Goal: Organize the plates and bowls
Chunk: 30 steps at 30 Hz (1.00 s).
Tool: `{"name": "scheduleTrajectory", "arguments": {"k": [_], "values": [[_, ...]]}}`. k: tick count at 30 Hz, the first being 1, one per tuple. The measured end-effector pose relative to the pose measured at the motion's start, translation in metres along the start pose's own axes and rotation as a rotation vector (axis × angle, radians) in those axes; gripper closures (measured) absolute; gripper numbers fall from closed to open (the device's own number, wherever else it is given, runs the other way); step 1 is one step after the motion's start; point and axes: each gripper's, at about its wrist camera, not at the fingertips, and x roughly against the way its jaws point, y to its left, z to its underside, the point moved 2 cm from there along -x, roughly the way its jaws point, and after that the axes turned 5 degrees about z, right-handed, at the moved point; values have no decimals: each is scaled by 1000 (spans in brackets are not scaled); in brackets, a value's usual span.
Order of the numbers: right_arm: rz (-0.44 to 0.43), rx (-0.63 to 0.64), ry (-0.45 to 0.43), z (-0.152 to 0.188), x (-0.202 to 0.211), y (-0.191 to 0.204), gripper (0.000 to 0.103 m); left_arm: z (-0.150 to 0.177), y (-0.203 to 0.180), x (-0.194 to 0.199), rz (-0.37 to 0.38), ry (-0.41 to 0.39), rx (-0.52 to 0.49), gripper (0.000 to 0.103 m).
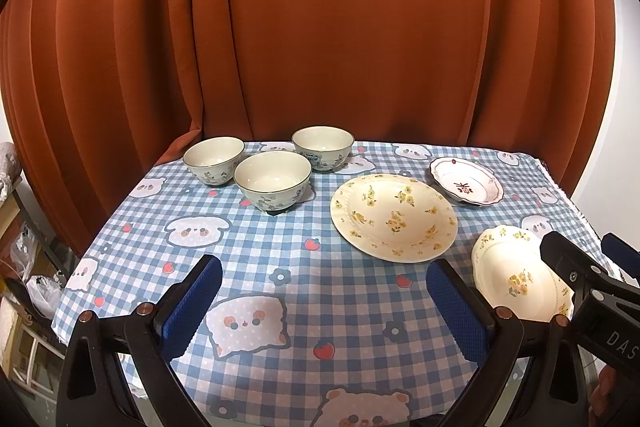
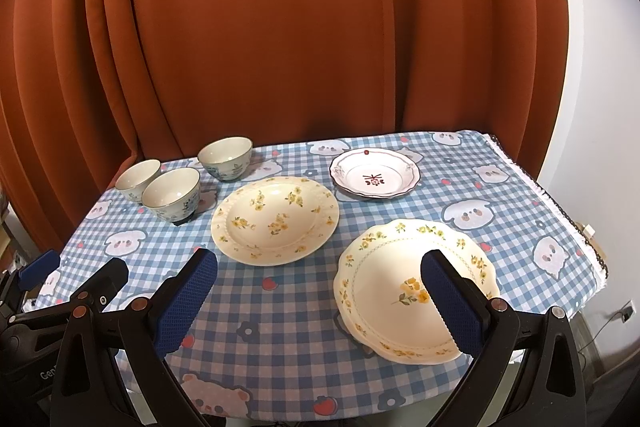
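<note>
Bowls: three pale bowls with blue-green flower print stand upright, mouths up, at the far left of the table. Front bowl [image 1: 273, 182], left bowl [image 1: 214, 160], rear bowl [image 1: 323, 148]. They sit close together in a triangle; whether their walls touch cannot be told.
Large plate: round cream plate with yellow flowers [image 1: 394, 217], flat on the cloth, face up, near the table's middle, just right of the bowls.
Small plate: white plate with dark scalloped rim and red motif [image 2: 375, 173], face up, at the far right, apart from the large plate.
Near plate: cream scalloped plate with yellow flowers [image 2: 400, 287], face up, at the near right edge; its near rim reaches the table edge.
Surroundings: blue-and-white checked tablecloth [image 1: 280, 255] with cartoon animals; rust-orange curtain [image 1: 320, 27] behind; white wall [image 2: 592, 107] to the right.
Obstructions: open cloth lies between the grippers and the crockery.
Left gripper [image 1: 324, 297]: jaws spread wide, empty, above the near cloth, touching nothing.
Right gripper [image 2: 318, 291]: jaws spread wide, empty; its right finger shows in front of the near plate; contact cannot be told.
</note>
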Motion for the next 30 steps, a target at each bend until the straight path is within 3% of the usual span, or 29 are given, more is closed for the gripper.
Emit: {"name": "scheduleTrajectory", "arguments": {"k": [20,30], "values": [[22,-6,7,0,-2,4,0,-3,0,-9,7,13,-6,0],[75,-24,53,8,-9,6,0,1,-5,-28,62,63,-26,2]]}}
